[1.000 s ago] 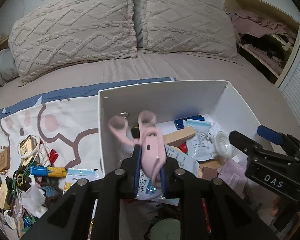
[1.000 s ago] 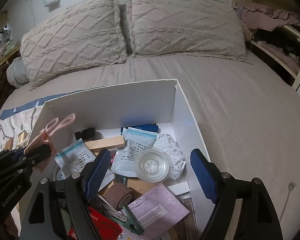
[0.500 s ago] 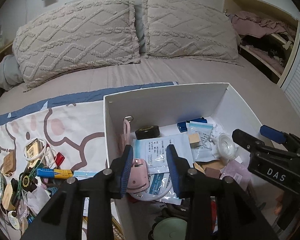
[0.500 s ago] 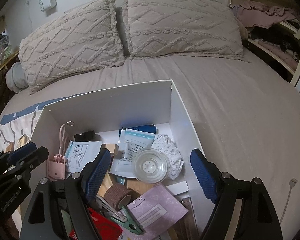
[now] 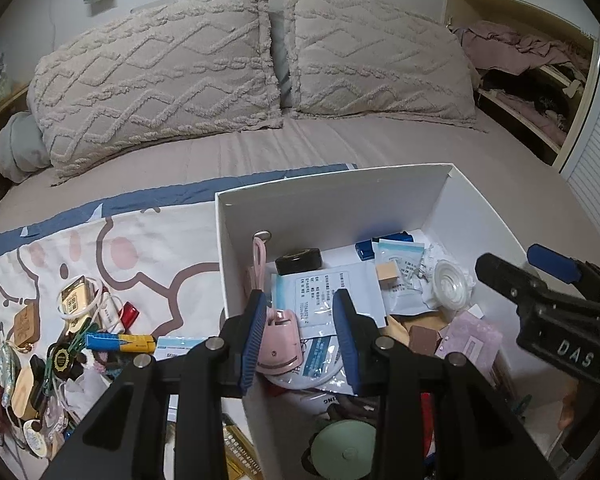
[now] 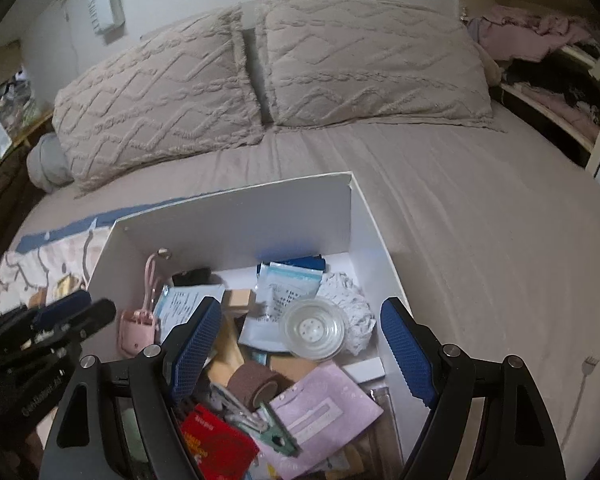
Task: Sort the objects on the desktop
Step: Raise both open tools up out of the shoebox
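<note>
A white cardboard box (image 5: 332, 208) sits on the bed, filled with several small items. A pink eyelash curler (image 5: 278, 336) lies inside it, its loop handles leaning on the left wall. My left gripper (image 5: 300, 312) hovers just above the curler with its blue pads apart and touching nothing. My right gripper (image 6: 302, 312) stands wide open over the box's right half (image 6: 236, 220), above a clear plastic lid (image 6: 314, 330) and a brown tape roll (image 6: 252, 384). Each gripper shows in the other's view, the left gripper (image 6: 72, 312) at the box's left rim and the right gripper (image 5: 532, 272) at its right.
A pile of loose items (image 5: 80, 340) lies on the cartoon-print sheet (image 5: 148, 248) left of the box. Two knitted pillows (image 5: 260, 68) line the bed's head. An open shelf of clothes (image 5: 532, 80) stands at the right. A white cable (image 6: 580, 384) lies on the bed.
The left gripper's jaws have opened and let go of the pink eyelash curler, which dropped into the box against its left wall. The right gripper has stayed in place.
</note>
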Tool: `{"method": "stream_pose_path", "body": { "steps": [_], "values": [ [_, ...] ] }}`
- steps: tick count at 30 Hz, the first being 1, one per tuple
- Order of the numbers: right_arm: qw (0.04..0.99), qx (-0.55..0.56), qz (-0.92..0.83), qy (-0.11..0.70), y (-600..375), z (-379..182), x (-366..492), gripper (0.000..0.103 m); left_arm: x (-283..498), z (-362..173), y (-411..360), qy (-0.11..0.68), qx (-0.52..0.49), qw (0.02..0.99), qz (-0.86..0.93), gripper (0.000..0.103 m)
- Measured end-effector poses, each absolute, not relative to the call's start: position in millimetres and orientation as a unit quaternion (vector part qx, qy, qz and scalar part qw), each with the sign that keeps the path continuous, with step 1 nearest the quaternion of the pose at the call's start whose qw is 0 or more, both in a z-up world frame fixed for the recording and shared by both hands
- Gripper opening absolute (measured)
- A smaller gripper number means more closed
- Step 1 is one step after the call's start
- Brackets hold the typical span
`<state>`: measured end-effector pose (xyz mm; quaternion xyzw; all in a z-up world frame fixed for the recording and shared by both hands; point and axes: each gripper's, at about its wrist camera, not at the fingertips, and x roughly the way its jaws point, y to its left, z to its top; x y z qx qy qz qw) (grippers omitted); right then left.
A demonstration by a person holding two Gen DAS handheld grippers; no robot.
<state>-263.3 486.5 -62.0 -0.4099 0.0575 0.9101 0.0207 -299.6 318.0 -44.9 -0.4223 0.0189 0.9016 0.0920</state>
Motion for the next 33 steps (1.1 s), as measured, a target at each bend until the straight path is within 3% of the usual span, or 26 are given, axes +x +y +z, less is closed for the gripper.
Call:
{"method": "stream_pose_path", "body": {
  "steps": [7,11,15,17,21,28,32,33],
  "values": [
    [0.027,-0.406,0.912,0.054,488,-50,-244,0.082,-286,-37,307,0.018,-0.42,0.086,0.903,0.034],
    [0.029,-0.406,0.912,0.047,486,-45,-230,0.082,-274,-33,302,0.019,-0.418,0.088,0.904,0.045],
    [0.03,-0.404,0.913,0.041,481,-41,-219,0.082,-261,-27,299,0.019,-0.415,0.092,0.905,0.047],
    [0.029,-0.404,0.913,0.041,479,-40,-213,0.082,-255,-23,297,0.017,-0.412,0.093,0.906,0.058],
    [0.028,-0.404,0.913,0.038,472,-39,-204,0.082,-244,-14,293,0.018,-0.405,0.095,0.909,0.062],
    [0.025,-0.397,0.917,0.032,458,-32,-186,0.082,-228,-4,280,0.01,-0.389,0.086,0.917,0.095],
    [0.044,-0.373,0.926,0.027,454,-23,-174,0.102,-223,-4,276,0.014,-0.388,0.088,0.917,0.102],
    [0.049,-0.369,0.928,0.024,455,-22,-172,0.103,-222,-4,275,0.015,-0.387,0.089,0.918,0.102]
  ]
}}
